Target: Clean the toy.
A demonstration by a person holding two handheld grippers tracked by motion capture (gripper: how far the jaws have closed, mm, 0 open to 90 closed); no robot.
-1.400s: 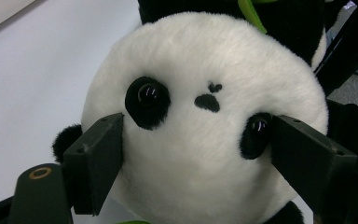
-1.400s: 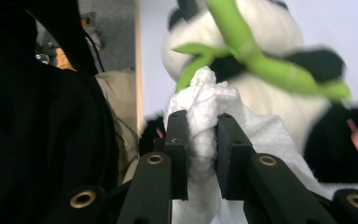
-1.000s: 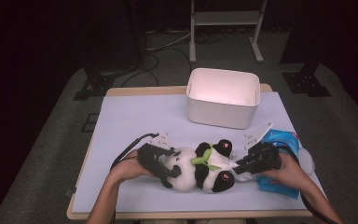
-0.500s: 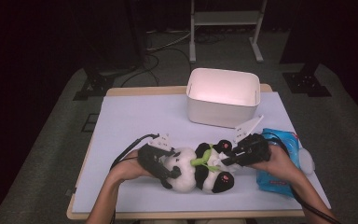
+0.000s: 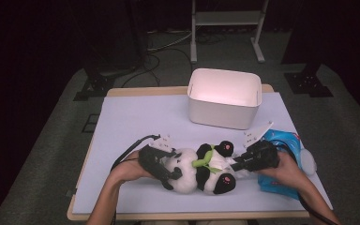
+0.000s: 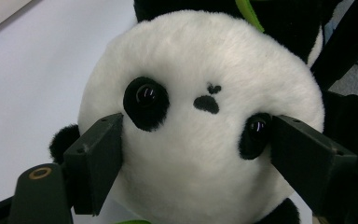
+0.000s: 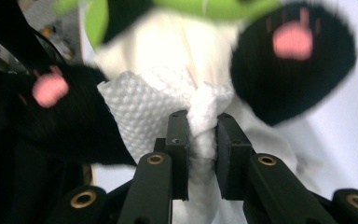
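Observation:
A black-and-white panda plush with a green scarf lies on its back on the lilac table cover, head to the left. My left gripper is shut wide on its head, one jaw pressing each cheek beside the eyes; the left gripper holds still. My right gripper is shut on a bunched white wipe. The wipe rests against the panda's white belly between its two black feet with pink pads. The right gripper pinches the wipe at its fold.
A white bin stands empty at the back of the table. A blue wipe pack lies at the right edge, under my right hand. Dark stands and cables lie on the floor beyond the table.
My right gripper with the wipe rose toward the far foot, then came back down onto the panda's belly. The left gripper and the panda's head have not moved.

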